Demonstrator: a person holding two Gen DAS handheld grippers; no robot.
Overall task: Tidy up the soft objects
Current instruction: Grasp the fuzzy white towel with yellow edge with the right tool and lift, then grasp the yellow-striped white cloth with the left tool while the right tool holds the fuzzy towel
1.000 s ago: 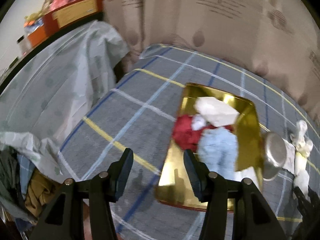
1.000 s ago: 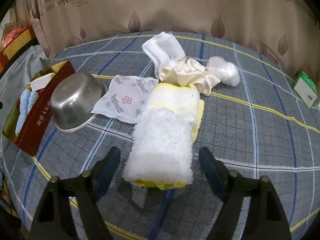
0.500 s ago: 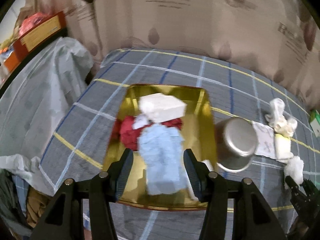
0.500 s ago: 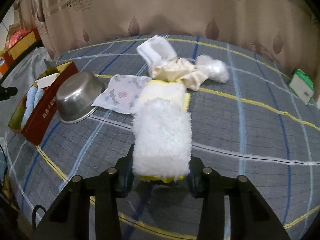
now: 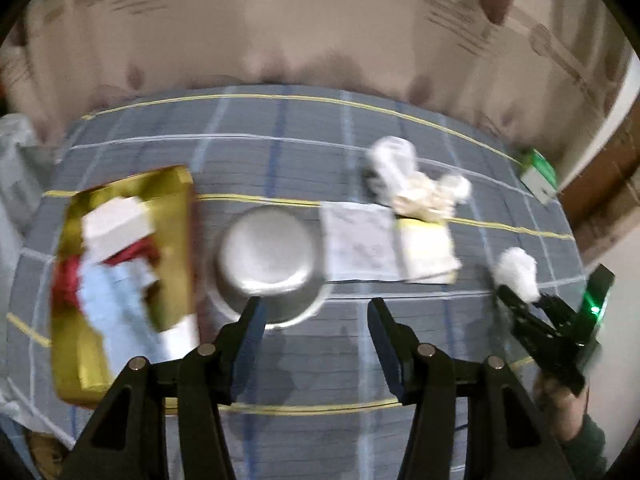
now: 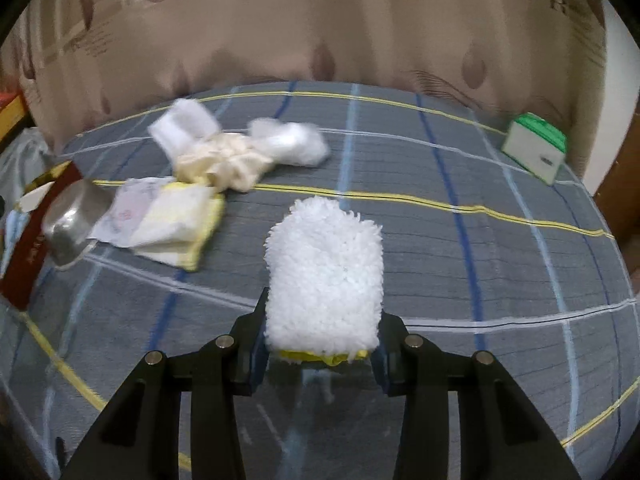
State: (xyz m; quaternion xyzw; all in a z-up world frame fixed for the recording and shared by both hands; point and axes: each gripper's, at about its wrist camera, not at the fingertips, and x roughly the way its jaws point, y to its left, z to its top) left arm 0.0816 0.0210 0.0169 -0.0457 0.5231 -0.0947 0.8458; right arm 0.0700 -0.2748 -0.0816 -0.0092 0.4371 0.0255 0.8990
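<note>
1. One gold-lined red box [image 5: 176,216] at the left end of the checked bed cover [image 6: 460,264].
2. Three soft items in that box: one white [image 5: 116,224], one red [image 5: 68,280], one light blue [image 5: 116,300].
3. One steel bowl [image 5: 268,256], upside down.
4. One printed cloth [image 5: 360,244].
5. One folded yellow towel [image 6: 176,224].
6. One fluffy white mitt [image 6: 324,272].
7. One heap of white and cream pieces [image 6: 224,156]; their number cannot be told.
8. One green-and-white box [image 6: 536,152] at the far right corner.
</note>
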